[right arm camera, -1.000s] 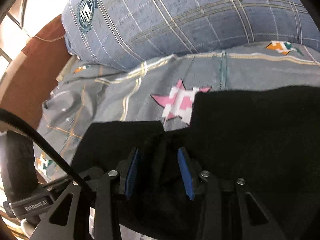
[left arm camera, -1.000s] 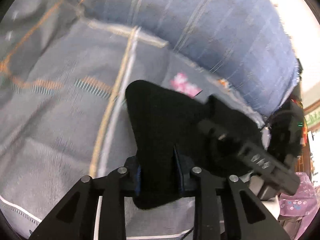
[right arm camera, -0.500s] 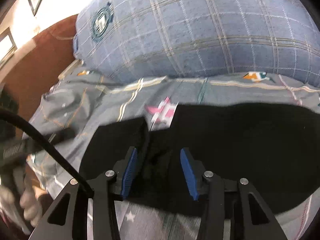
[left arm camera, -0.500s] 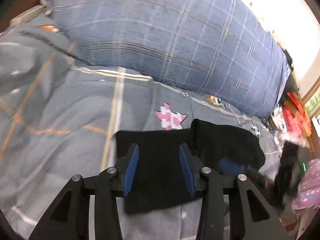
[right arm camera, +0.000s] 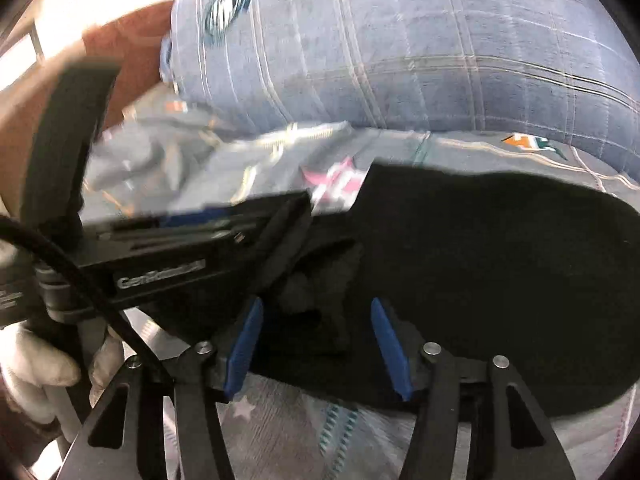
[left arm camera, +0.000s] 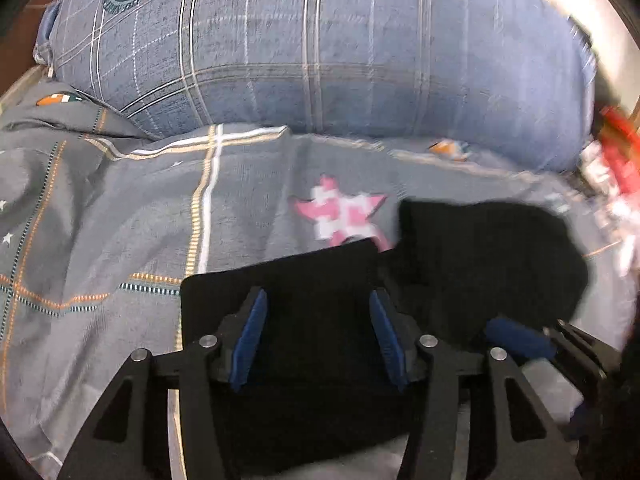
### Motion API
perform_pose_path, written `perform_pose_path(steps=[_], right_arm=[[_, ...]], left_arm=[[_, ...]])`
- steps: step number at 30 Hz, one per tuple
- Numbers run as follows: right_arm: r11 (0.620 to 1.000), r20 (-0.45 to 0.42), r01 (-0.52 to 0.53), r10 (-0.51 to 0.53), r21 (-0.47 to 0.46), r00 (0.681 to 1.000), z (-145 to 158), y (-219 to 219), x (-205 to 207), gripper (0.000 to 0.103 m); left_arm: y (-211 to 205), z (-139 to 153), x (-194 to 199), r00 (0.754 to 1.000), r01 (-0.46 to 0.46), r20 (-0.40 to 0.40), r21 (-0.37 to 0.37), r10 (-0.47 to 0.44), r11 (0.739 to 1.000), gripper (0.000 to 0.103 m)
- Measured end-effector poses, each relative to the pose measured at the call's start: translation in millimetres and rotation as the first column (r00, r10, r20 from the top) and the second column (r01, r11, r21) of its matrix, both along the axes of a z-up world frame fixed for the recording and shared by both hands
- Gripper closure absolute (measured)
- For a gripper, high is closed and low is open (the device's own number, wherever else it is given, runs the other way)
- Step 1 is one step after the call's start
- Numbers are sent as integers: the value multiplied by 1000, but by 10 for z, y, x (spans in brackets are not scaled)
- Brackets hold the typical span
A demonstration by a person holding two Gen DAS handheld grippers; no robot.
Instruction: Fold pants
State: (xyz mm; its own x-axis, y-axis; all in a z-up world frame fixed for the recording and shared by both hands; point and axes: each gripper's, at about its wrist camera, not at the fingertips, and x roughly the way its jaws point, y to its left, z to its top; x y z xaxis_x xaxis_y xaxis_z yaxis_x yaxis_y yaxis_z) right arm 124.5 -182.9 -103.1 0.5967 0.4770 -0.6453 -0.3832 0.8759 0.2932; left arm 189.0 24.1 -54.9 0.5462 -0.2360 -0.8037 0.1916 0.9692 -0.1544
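The black pants (left arm camera: pixel 480 264) lie folded on the grey patterned bedsheet (left arm camera: pixel 120 220); in the right wrist view they (right arm camera: pixel 500 272) fill the middle and right. My left gripper (left arm camera: pixel 318 308) is open, its blue pads (left arm camera: pixel 250 336) spread above the near left part of the pants, holding nothing. My right gripper (right arm camera: pixel 316 320) is open over the pants' near edge, empty. The left gripper's body (right arm camera: pixel 172 256) crosses the right wrist view at left. The right gripper's blue pad (left arm camera: pixel 520 340) shows at the left view's lower right.
A large blue plaid pillow (left arm camera: pixel 320 48) lies behind the pants. A pink star print (left arm camera: pixel 340 216) marks the sheet. A brown headboard (right arm camera: pixel 120 44) stands at far left. Red and white items (left arm camera: pixel 616 168) sit at the bed's right edge. A gloved hand (right arm camera: pixel 36 364) holds the left gripper.
My left gripper let go of the pants and opened wide. Both grippers pulled back and rose from the cloth. The pants now lie flat on the sheet.
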Motion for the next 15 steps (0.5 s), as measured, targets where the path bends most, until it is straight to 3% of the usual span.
perform_pose_path(steps=[3,5,8,11,13,15], right_arm=[[993,21,83,-85,90,996,228,-586,-83,39],[967,27,208,-214,147,976,324,-1141,-131,37],[874,-7,413,-426,256,905,288,-2008,-265,36],[754,-117,550,-548,359,828,49,-2644,-392,34],[717,-166,580,-564,387,809,-65,-2825,-415,34],[703,-194,578,-552,413,811,-134,-2905,-397,34]], left_arm=[[-94,314,-73,998,53,44,-18,-52,998,44],[-294,455,-54,993,111,53,-16,-110,994,36],[-809,514,104,976,220,8,-24,-220,975,33],[-1352,463,309,948,310,-56,-80,-315,947,33],[-1780,392,473,925,359,-89,-113,-369,926,33],[-2117,328,585,906,402,-92,-114,-412,909,33]])
